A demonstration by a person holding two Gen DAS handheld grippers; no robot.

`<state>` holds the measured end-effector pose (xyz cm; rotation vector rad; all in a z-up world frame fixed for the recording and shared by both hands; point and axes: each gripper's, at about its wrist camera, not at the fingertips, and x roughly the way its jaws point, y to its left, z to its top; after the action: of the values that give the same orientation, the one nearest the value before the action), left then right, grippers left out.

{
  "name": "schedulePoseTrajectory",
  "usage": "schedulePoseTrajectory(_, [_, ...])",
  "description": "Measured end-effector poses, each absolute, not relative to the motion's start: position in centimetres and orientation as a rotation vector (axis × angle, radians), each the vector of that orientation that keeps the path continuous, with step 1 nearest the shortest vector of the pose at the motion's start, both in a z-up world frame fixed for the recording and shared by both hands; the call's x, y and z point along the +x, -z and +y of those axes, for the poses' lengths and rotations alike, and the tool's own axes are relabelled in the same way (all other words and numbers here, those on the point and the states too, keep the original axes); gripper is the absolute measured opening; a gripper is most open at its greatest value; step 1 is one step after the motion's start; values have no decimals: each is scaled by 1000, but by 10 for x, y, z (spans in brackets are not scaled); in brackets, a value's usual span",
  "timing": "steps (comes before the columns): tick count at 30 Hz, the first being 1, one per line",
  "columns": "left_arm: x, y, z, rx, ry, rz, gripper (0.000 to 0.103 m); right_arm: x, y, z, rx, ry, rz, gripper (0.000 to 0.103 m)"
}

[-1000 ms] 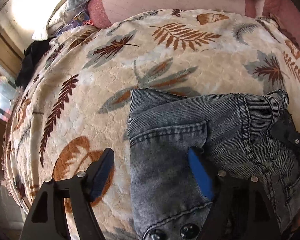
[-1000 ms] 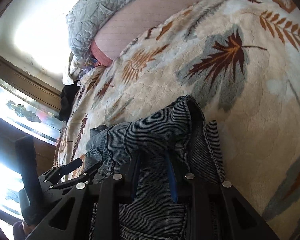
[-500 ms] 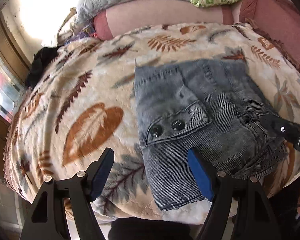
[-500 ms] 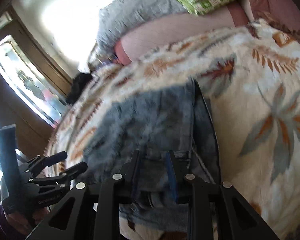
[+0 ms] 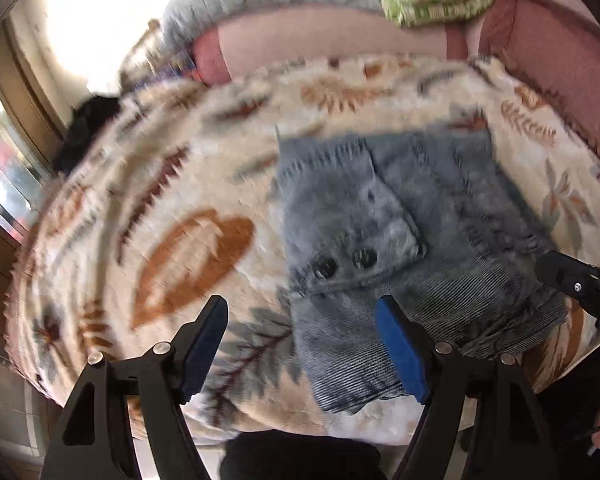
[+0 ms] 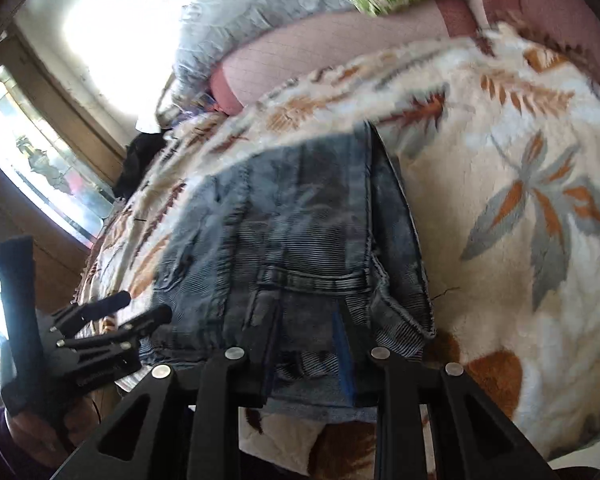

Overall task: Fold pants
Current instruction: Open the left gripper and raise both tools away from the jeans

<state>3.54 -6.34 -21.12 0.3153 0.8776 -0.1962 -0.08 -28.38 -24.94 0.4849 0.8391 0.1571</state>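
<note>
Leaf-print blanket point(image 5: 204, 248) covers the bed; folded grey denim pants point(image 5: 400, 240) lie as a compact stack near its front edge, right of centre. Fold looks essentially done, judged from the squared bundle. Left gripper point(image 5: 300, 344) is above the blanket with jaws wide apart, nothing between them. Right gripper point(image 6: 306, 344) has jaws narrow; whether they pinch the denim's near edge cannot be told, since the view is blurred. Next move likely needs smoothing or a final check. Blanket's front edge is cut off by gripper frames.
</note>
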Motion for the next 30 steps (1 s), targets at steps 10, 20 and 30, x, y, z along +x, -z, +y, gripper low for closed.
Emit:
schedulePoseTrajectory(10, [-15,112,-37,233,140,588,86,-62,131,-269,338,-137,518,67])
schedulePoseTrajectory(20, [-37,82,-21,186,124,533,86,-79,95,-233,221,-118,454,67])
schedulePoseTrajectory(30, [-39,79,-17,178,120,526,86,-82,95,-225,179,-102,443,67])
